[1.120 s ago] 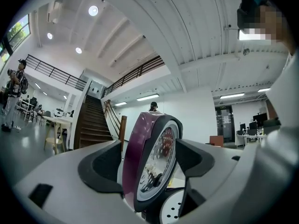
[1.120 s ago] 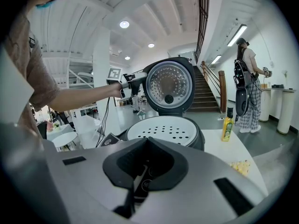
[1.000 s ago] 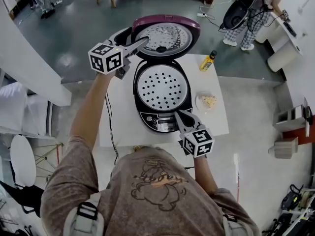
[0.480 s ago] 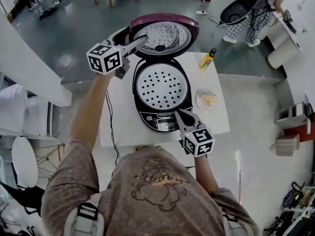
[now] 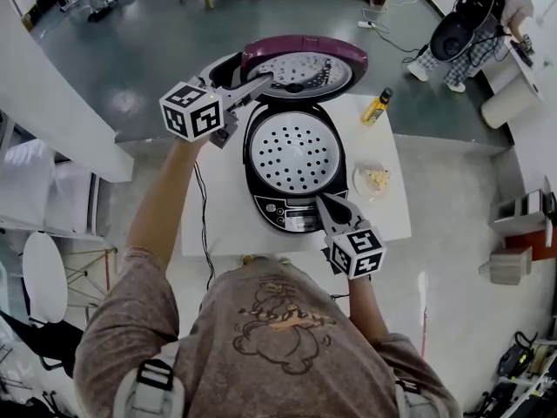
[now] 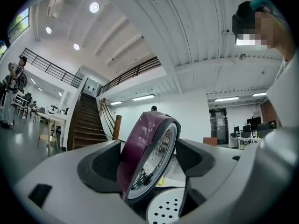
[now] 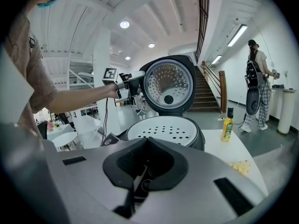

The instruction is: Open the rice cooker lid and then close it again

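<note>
Lid (image 5: 300,68) stood raised at cooker's (image 5: 287,219) 12 o'clock. Left gripper (image 5: 264,82) jaws, spread wide, clamped lid rim from 9 o'clock, likely controlling swing. Right gripper (image 5: 325,202) jaws pressed together, empty, at 6 o'clock.

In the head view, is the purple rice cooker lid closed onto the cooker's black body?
No, the purple rice cooker lid stands raised, leaving the white perforated tray exposed.

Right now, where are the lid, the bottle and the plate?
lid (image 5: 315,68), head view, metal inner face
bottle (image 5: 375,111), head view, yellow body
plate (image 5: 358,184), head view, left rim
</note>
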`<state>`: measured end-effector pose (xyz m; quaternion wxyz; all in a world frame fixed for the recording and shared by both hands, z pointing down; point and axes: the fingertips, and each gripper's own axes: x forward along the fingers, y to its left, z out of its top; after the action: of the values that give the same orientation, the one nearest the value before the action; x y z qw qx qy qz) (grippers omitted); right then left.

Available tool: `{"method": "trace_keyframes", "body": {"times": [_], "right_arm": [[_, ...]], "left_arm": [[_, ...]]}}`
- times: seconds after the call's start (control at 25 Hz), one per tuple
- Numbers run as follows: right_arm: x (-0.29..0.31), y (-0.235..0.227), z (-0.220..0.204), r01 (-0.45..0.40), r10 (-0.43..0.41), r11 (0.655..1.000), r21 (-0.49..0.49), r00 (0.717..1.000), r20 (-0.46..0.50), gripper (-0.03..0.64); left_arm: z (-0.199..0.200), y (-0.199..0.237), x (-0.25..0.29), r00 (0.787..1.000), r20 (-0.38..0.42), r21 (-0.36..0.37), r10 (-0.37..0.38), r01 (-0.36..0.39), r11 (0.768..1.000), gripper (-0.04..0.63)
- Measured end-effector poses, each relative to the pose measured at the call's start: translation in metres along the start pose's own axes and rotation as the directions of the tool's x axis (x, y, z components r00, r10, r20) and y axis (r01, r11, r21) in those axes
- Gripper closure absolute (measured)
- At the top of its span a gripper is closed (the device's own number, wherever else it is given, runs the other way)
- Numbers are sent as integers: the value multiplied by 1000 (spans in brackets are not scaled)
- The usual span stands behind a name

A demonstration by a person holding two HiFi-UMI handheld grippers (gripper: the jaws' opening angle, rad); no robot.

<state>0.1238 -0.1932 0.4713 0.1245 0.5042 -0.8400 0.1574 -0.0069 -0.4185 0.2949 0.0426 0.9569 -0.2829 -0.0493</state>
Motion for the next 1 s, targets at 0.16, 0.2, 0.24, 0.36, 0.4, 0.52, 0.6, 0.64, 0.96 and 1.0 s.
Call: {"method": "trace_keyframes", "body": {"times": [0.16, 0.2, 0.24, 0.36, 0.4, 0.52, 0.6, 0.64, 0.96, 1.0], "right_arm": [[-1, 0, 0, 2, -2, 1000, -2, 1000, -2, 612], [-1, 1, 0, 2, -2, 1000, -3, 1000, -2, 612], [-1, 1, 1, 2, -2, 1000, -3, 1000, -3, 612], [-1, 1, 1, 2, -2, 1000, -3, 1000, -4, 612], [-1, 1, 1, 2, -2, 1000, -2, 1000, -5, 612], [0, 1, 1, 1, -1, 1000, -2, 1000, -6, 612], [0, 0, 1, 2, -2, 1000, -3, 1000, -5, 612], [0, 0, 1, 3, -3, 1000, -3, 1000, -4, 612], [-1, 0, 1, 6, -6, 1000, -8, 1000, -4, 612], [-1, 1, 1, 5, -5, 1000, -8, 1000, -4, 612]], "left_arm": [[-2, -10, -8, 1000, 1, -14, -29, 29, 999, 229], [-2, -13, -10, 999, 2, -18, -35, 35, 999, 229], [-2, -16, -12, 999, 3, -23, -40, 40, 999, 227], [-4, -24, -18, 999, 10, -38, -50, 51, 998, 224], [-5, -26, -20, 998, 12, -43, -54, 55, 998, 224], [-9, -34, -26, 998, 11, -52, -68, 68, 996, 222], [-11, -39, -29, 997, 14, -62, -77, 77, 995, 219], [-11, -41, -31, 997, 17, -69, -81, 82, 994, 218], [-20, -57, -43, 994, 23, -94, -109, 110, 989, 208], [-21, -59, -44, 993, 19, -89, -113, 114, 989, 206]]}}
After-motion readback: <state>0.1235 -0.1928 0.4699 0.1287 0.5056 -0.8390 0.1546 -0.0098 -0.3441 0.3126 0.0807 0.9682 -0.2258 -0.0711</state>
